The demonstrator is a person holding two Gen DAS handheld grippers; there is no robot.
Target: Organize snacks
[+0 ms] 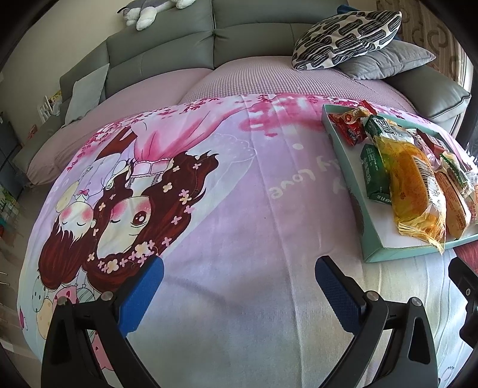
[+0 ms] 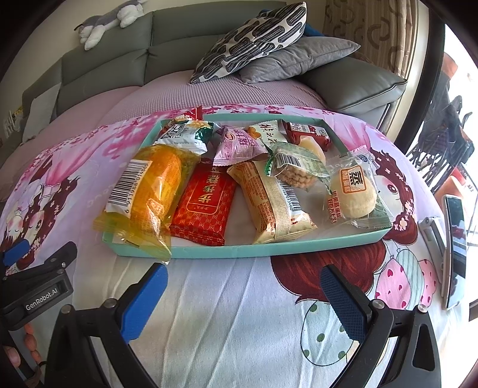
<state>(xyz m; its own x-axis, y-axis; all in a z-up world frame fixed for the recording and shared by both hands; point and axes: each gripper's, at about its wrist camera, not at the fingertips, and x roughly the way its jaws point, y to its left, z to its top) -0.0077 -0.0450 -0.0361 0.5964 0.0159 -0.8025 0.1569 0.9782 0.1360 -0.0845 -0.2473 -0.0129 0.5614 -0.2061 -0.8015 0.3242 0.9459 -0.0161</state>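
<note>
A shallow teal tray (image 2: 269, 249) lies on a pink cartoon blanket (image 2: 227, 313) and holds several wrapped snacks: a yellow cake pack (image 2: 146, 191), a red pack (image 2: 203, 206), a beige bar (image 2: 269, 203), a clear-wrapped round pastry (image 2: 357, 191), and several smaller packs behind. My right gripper (image 2: 243, 295) is open and empty, just in front of the tray's near rim. My left gripper (image 1: 239, 286) is open and empty over bare blanket (image 1: 227, 209), with the tray (image 1: 373, 250) and yellow pack (image 1: 415, 191) to its right.
A grey sofa (image 1: 167, 50) with patterned (image 2: 254, 38) and grey (image 2: 298, 59) cushions stands behind. A phone on a stand (image 2: 455, 247) is at the right edge of the blanket. A plush toy (image 2: 104, 24) lies on the sofa back.
</note>
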